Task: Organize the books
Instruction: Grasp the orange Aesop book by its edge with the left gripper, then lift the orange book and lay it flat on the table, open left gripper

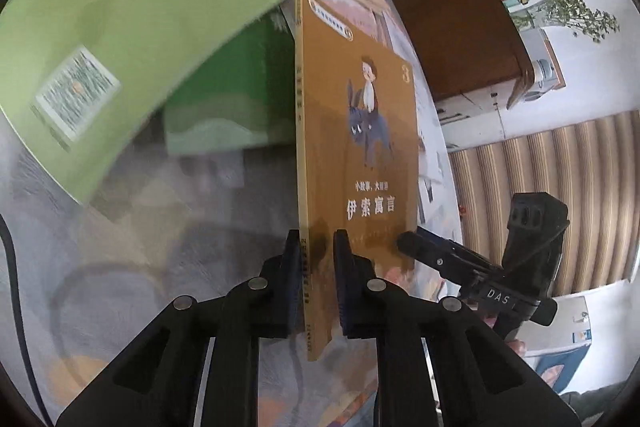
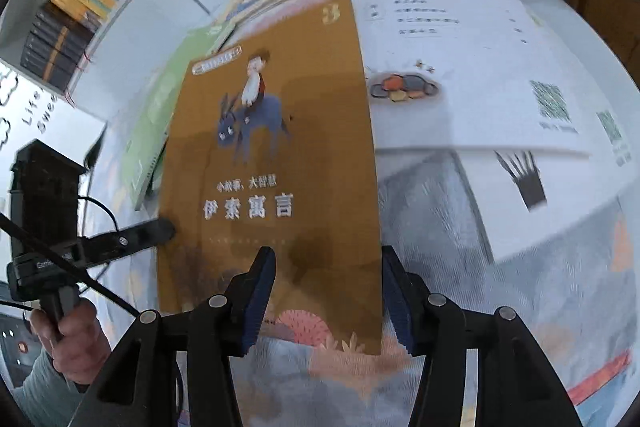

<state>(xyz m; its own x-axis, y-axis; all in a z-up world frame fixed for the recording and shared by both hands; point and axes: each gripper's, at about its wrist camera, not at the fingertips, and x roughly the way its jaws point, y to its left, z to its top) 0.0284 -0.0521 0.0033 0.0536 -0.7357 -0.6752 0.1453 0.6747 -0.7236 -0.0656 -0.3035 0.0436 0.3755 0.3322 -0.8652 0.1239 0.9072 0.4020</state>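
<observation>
The left tool [image 1: 316, 267] pinches the brown book [image 1: 356, 131] by its spine edge, lifted over the bench [image 1: 120, 247]. It looks thin, light and floppy; hold near the spine. The right tool [image 2: 328, 291] hovers spread, gripping nothing.

glossy paper cover on brown book [image 1: 360, 147], patterned cloth tablecloth [image 1: 120, 247]

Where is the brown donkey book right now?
The thin brown donkey book stands mid-frame in both views, its spine edge clamped by the left hand-held gripper, beside a green book.
</observation>
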